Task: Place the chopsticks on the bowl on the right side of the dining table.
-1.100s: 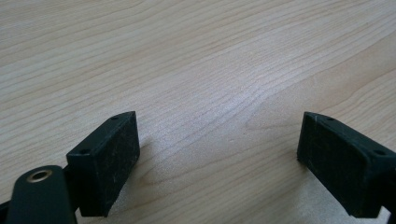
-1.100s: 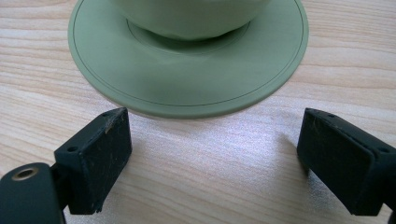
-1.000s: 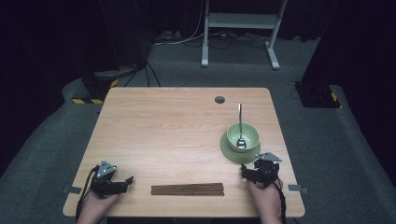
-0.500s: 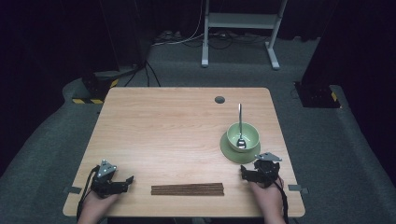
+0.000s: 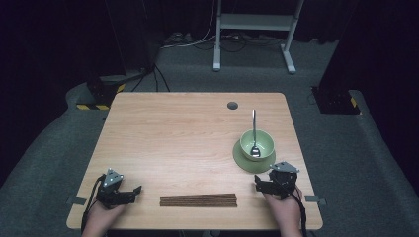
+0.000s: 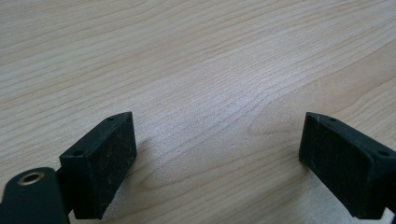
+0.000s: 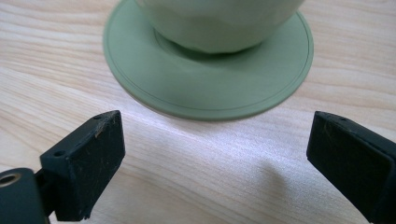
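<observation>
R tongs (image 7: 215, 158) wide apart, just beside green saucer (image 7: 205, 88), nothing between.

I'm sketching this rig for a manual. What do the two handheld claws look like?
The left claw and the right claw are both black, each topped by a grey three-cornered plate and trailing a black cable. Their jaws are flat, blocky black pads with small screw holes and scuffed faces. No sleeves are visible on the forearms.
</observation>
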Available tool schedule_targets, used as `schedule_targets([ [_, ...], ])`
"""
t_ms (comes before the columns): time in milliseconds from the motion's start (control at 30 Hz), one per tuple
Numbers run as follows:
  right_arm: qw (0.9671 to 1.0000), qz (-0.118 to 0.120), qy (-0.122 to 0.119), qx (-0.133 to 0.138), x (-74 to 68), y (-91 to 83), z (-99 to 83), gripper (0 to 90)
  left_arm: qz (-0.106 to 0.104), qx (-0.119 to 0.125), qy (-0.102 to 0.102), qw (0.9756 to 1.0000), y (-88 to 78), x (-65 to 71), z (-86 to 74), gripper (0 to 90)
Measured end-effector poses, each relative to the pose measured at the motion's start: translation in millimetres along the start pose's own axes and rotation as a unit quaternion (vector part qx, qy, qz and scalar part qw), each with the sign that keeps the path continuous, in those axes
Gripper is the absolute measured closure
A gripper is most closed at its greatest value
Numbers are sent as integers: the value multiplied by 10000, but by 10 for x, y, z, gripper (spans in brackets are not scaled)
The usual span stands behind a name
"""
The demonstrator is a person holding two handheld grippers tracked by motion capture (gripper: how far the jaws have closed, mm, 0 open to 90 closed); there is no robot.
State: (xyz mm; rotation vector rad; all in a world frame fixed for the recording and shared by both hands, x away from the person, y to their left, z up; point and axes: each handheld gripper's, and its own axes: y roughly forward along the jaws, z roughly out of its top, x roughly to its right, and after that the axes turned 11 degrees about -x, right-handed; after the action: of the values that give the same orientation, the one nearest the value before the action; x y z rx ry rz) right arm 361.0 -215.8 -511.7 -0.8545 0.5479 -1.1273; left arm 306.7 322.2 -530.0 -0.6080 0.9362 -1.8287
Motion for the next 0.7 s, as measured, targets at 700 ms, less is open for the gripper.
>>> schedule_targets([
  [700, 9966, 588, -486, 303, -328, -74, 118, 49, 14, -7, -12, 10000, 1, 0, 1, 107],
])
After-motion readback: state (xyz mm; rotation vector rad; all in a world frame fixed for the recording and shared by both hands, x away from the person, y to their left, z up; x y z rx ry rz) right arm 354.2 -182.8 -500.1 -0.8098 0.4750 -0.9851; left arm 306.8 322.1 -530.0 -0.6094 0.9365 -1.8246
